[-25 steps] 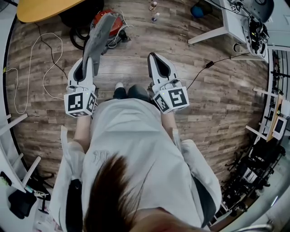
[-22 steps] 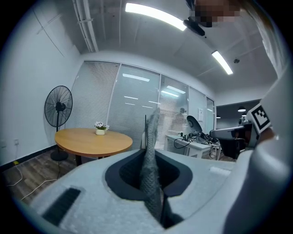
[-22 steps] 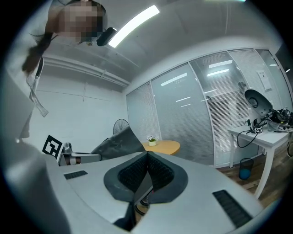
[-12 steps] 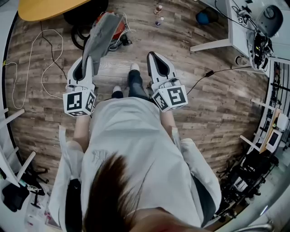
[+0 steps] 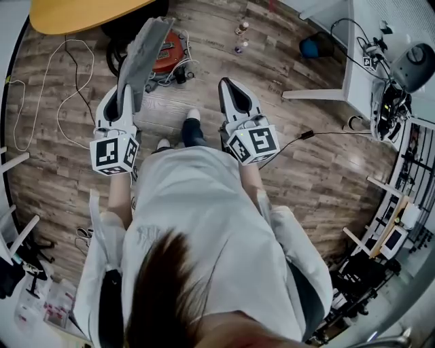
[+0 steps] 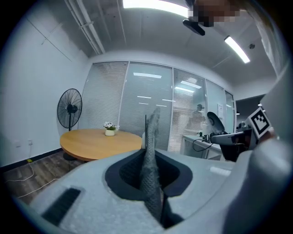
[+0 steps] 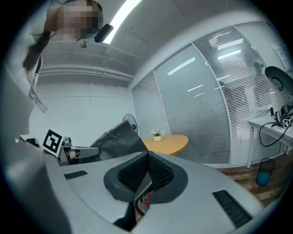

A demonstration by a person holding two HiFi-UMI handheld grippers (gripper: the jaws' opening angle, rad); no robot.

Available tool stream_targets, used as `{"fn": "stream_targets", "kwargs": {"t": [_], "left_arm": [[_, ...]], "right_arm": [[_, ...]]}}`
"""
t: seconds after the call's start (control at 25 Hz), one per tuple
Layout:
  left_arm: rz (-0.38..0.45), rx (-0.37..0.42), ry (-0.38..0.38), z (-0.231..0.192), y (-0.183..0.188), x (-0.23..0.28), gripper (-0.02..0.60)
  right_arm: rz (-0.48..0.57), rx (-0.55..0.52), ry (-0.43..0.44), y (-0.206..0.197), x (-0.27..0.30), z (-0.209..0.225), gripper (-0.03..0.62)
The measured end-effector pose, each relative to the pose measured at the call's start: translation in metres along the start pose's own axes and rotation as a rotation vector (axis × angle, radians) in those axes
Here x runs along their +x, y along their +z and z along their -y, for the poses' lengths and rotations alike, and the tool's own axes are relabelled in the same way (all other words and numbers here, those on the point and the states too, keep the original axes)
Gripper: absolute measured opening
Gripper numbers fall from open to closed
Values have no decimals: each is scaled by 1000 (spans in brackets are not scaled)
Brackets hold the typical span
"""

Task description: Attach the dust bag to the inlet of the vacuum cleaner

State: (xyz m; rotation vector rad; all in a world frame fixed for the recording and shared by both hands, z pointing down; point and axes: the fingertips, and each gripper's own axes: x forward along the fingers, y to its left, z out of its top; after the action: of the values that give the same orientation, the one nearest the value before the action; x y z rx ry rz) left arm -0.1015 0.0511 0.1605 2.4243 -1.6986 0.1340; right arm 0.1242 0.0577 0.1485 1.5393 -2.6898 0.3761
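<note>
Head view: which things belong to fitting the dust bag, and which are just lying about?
Job: dust bag, clamped in left gripper; vacuum cleaner; right gripper, shut, empty.
Lying about: round table; bottles; blue bin; fan.

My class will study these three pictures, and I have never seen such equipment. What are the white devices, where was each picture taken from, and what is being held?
There is no robot: a person standing on a wooden floor holds a white two-jaw gripper in each hand. The head view comes from a camera on the person's head, looking steeply down. The two gripper views come from cameras riding on each gripper, looking along its jaws. The left gripper is clamped on a grey dust bag, which sticks out ahead of it. The right gripper is shut and holds nothing. On the floor ahead lies a red vacuum cleaner, with a round wooden table beyond.
</note>
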Motion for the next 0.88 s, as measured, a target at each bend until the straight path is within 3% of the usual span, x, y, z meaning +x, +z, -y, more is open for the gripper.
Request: {"fn": "stream_targets", "kwargs": {"t": [0.36,0.88], "left_arm": [[-19,-3,91,12,-1,24,40],[-78,29,45,12,-8,46,38]], "right_arm": [[-57,42,72,-9,21,44,3],[-88,67,61,-16,39,53,3]]}}
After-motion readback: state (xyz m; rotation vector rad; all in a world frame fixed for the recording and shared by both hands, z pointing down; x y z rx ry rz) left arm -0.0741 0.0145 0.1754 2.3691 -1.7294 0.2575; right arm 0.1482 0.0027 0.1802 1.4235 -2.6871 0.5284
